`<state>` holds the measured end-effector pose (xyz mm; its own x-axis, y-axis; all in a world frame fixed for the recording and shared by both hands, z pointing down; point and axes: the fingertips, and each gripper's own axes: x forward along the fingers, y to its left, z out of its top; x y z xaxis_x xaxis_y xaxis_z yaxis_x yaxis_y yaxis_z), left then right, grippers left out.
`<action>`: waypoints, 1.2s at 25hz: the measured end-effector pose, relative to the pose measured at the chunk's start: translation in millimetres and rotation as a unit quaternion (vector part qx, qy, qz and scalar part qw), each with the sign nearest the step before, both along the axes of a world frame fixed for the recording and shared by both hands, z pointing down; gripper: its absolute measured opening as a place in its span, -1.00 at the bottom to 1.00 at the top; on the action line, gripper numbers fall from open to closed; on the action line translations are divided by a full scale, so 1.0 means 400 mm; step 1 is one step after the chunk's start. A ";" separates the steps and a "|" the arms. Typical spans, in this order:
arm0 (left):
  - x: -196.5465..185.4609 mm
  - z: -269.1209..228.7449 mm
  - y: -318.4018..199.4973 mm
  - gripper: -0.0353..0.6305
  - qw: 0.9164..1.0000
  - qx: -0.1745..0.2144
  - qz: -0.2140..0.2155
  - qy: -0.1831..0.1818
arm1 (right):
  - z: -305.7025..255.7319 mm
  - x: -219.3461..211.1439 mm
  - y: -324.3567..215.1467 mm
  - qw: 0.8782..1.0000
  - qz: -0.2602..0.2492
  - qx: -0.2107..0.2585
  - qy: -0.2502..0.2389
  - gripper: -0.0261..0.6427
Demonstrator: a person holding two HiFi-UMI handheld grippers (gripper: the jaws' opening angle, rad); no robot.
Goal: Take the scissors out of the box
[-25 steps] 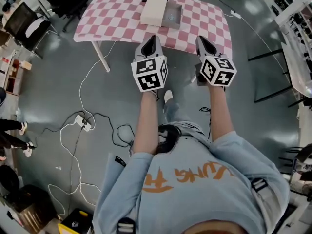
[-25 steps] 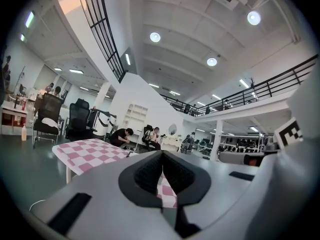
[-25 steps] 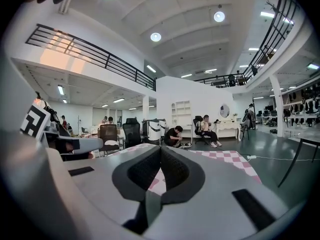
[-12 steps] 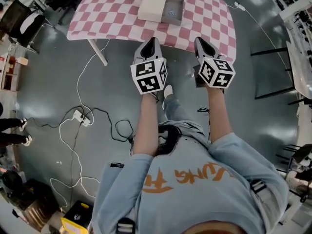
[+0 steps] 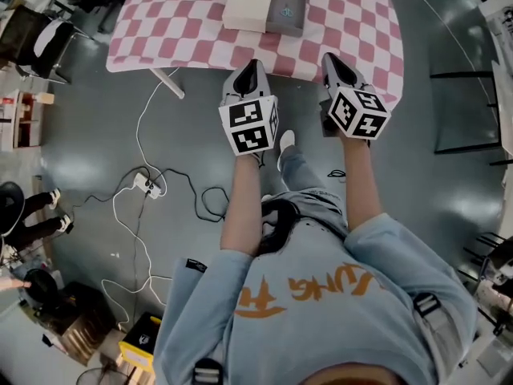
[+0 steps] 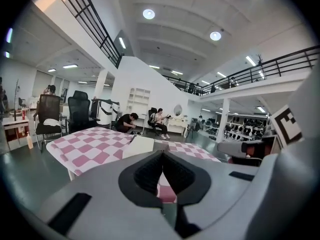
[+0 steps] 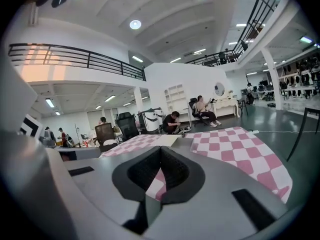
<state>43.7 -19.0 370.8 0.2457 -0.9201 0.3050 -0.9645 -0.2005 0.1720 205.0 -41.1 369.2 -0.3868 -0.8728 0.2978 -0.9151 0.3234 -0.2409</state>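
An open grey box (image 5: 288,13) stands at the far side of the pink-and-white checkered table (image 5: 184,30), with a small bluish shape, the scissors (image 5: 286,10), lying inside it. Its white lid (image 5: 250,2) lies just left of it. My left gripper (image 5: 251,62) and right gripper (image 5: 329,57) are held side by side at the table's near edge, short of the box. Both are shut with nothing between the pads. In the left gripper view the lid (image 6: 140,146) shows beyond the shut gripper (image 6: 161,154). The right gripper (image 7: 160,149) faces the tablecloth (image 7: 235,146).
Black office chairs (image 5: 44,42) stand left of the table. White and black cables with a power strip (image 5: 144,184) trail over the grey floor. A white table leg (image 5: 168,83) slants down at the left. A black stand (image 5: 473,147) is at the right. People sit far behind the table (image 6: 127,121).
Both grippers have moved forward and lower toward the table's near edge. The table and box have shifted up and closer in the head view. The jaws stay shut.
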 end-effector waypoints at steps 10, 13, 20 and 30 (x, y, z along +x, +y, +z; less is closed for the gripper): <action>0.062 0.015 -0.223 -0.83 1.000 -0.009 -0.010 -0.005 | 0.035 0.067 -0.239 1.000 -0.007 -0.021 -0.019 -0.93; 0.087 0.027 -0.295 -0.83 1.000 -0.016 -0.004 -0.018 | 0.054 0.086 -0.316 0.999 -0.002 -0.028 -0.033 -0.93; 0.113 0.017 -0.411 -0.83 0.999 -0.011 -0.011 -0.030 | 0.054 0.105 -0.439 0.998 -0.014 -0.024 -0.057 -0.93; 0.132 0.031 -0.468 -0.83 0.999 -0.015 -0.011 -0.036 | 0.092 0.148 -0.489 0.997 -0.004 -0.040 -0.070 -0.93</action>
